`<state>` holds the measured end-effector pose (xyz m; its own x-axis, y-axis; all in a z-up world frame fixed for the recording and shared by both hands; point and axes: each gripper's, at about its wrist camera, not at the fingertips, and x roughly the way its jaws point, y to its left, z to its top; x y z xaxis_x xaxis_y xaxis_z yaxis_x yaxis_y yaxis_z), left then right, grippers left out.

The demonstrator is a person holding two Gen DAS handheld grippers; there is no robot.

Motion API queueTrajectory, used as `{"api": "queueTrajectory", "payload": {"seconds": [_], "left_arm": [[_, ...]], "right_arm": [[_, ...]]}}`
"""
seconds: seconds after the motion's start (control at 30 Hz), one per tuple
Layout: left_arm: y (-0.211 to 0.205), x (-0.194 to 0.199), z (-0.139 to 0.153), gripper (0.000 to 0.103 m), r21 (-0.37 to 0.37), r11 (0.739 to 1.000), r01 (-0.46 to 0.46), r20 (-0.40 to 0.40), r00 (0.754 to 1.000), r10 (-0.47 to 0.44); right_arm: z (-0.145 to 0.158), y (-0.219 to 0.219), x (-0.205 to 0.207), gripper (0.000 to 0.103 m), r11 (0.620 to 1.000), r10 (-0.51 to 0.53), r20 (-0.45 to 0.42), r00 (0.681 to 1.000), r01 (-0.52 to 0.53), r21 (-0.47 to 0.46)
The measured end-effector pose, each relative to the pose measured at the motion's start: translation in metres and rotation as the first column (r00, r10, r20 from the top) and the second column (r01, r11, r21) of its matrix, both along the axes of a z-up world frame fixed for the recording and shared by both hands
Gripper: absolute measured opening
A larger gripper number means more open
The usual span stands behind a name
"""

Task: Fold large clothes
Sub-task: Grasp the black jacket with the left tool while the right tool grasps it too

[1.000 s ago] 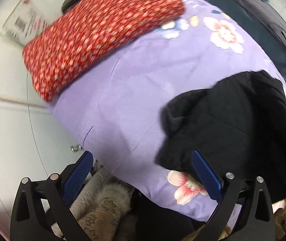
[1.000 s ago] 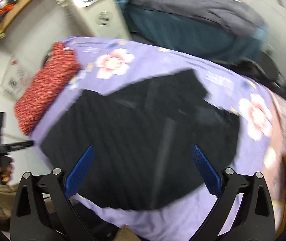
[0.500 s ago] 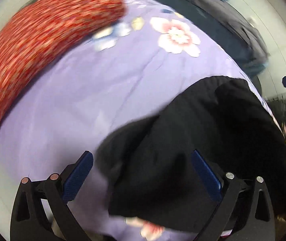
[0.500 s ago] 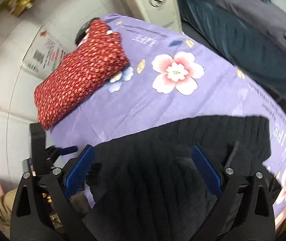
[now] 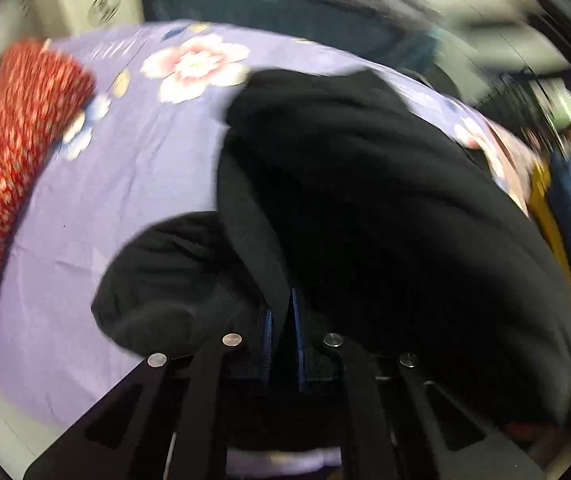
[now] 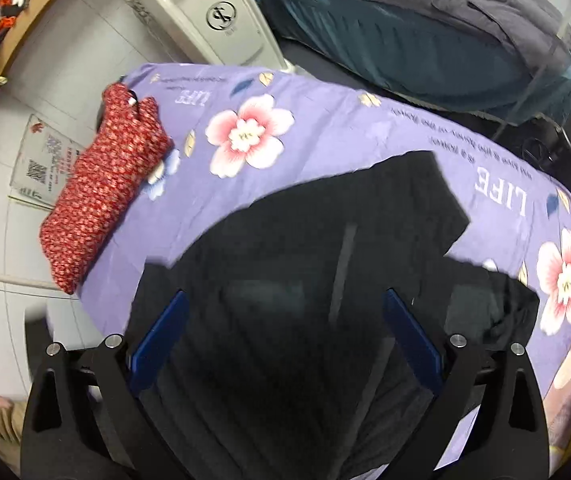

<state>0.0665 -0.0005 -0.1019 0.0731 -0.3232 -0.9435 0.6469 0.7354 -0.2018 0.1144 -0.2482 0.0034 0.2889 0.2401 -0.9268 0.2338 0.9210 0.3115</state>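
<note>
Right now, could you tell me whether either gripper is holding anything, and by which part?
The left gripper is shut on a raised fold of the black knitted garment. The right gripper is open above it, holding nothing.

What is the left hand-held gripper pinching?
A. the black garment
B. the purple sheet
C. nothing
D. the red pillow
A: the left hand-held gripper has its blue pads closed on a fold of the black garment, away from the red pillow.
</note>
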Motion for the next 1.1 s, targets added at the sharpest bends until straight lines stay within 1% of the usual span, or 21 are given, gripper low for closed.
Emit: {"api": "queueTrajectory", "payload": {"seconds": [0.1,0.2,0.27,0.3,0.33,0.4,0.47,0.5,0.53,0.57,0.6,0.67,0.7,0.73,0.8,0.87,0.9,0.93,1.0,1.03,1.1], "left_arm": [[-0.008,-0.051,0.019,0.008,-0.028,0.993,0.117,-0.015,0.993,-0.118],[-0.02,-0.082,0.024,0.008,0.002,0.973,0.229,0.014,0.973,-0.229],[-0.021,-0.087,0.024,0.008,0.004,0.968,0.251,0.021,0.968,-0.251],[-0.022,-0.089,0.023,0.008,0.007,0.968,0.249,0.024,0.968,-0.249],[-0.022,-0.09,0.023,0.008,0.009,0.97,0.243,0.026,0.97,-0.243],[-0.021,-0.085,0.022,0.008,0.016,0.973,0.232,0.035,0.972,-0.233],[-0.02,-0.086,0.023,0.008,0.021,0.976,0.215,0.046,0.975,-0.215],[-0.017,-0.087,0.024,0.008,0.021,0.978,0.207,0.047,0.977,-0.208],[-0.016,-0.087,0.024,0.008,0.022,0.98,0.197,0.048,0.979,-0.198],[-0.014,-0.087,0.023,0.008,0.027,0.982,0.188,0.049,0.981,-0.19],[-0.013,-0.085,0.022,0.005,0.03,0.983,0.182,0.048,0.982,-0.183],[-0.009,-0.082,0.022,0.005,0.026,0.986,0.165,0.041,0.985,-0.166],[-0.008,-0.079,0.022,0.004,0.021,0.988,0.155,0.044,0.987,-0.155],[-0.005,-0.074,0.025,0.004,0.014,0.99,0.141,0.05,0.989,-0.142],[0.001,-0.063,0.04,0.004,0.007,0.994,0.111,0.107,0.988,-0.111],[0.008,-0.054,0.063,0.004,-0.01,0.997,0.075,0.182,0.981,-0.072],[0.013,-0.046,0.076,0.004,-0.033,0.998,0.052,0.209,0.977,-0.044],[0.02,-0.033,0.096,0.004,-0.095,0.995,0.021,0.217,0.976,0.0],[0.024,-0.019,0.126,0.004,-0.197,0.98,0.002,0.211,0.977,0.041],[0.023,-0.018,0.135,0.004,-0.211,0.977,0.006,0.227,0.973,0.043],[0.011,-0.024,0.166,0.004,-0.21,0.976,0.056,0.347,0.938,0.021]], "right_arm": [[0.006,0.022,0.028,0.096,0.993,0.116,0.009,0.993,-0.116,0.023],[-0.001,0.086,0.07,0.096,0.937,0.348,-0.007,0.938,-0.347,0.035],[-0.022,0.157,0.094,0.096,0.833,0.553,-0.049,0.832,-0.55,0.06],[-0.032,0.176,0.098,0.096,0.803,0.596,-0.068,0.8,-0.593,0.065],[-0.055,0.209,0.103,0.096,0.752,0.658,-0.133,0.741,-0.656,0.066],[-0.101,0.25,0.103,0.096,0.688,0.7,-0.285,0.655,-0.726,0.02],[-0.153,0.278,0.092,0.095,0.598,0.682,-0.451,0.576,-0.794,-0.11],[-0.18,0.282,0.082,0.081,0.544,0.66,-0.516,0.546,-0.821,-0.174],[-0.19,0.28,0.077,0.061,0.533,0.65,-0.534,0.541,-0.825,-0.187],[-0.198,0.268,0.073,0.021,0.588,0.639,-0.52,0.566,-0.796,-0.143],[-0.19,0.251,0.074,0.015,0.685,0.621,-0.455,0.639,-0.724,-0.083],[-0.165,0.215,0.077,0.012,0.798,0.557,-0.352,0.752,-0.602,-0.024],[-0.14,0.185,0.077,0.011,0.864,0.489,-0.278,0.827,-0.503,0.023],[-0.123,0.166,0.074,0.01,0.891,0.448,-0.233,0.863,-0.451,0.042],[-0.067,0.114,0.056,0.007,0.935,0.353,-0.074,0.933,-0.349,0.06],[-0.01,0.064,0.026,0.007,0.964,0.253,0.093,0.963,-0.259,0.065],[0.01,0.045,0.01,0.007,0.971,0.211,0.153,0.965,-0.225,0.077],[0.04,0.019,-0.015,0.007,0.979,0.153,0.237,0.959,-0.18,0.097],[0.085,-0.015,-0.059,0.007,0.984,0.079,0.357,0.931,-0.13,0.12],[0.115,-0.031,-0.091,0.007,0.987,0.04,0.43,0.902,-0.104,0.124],[0.152,-0.039,-0.137,0.006,0.988,-0.023,0.527,0.849,-0.061,0.142]]}}
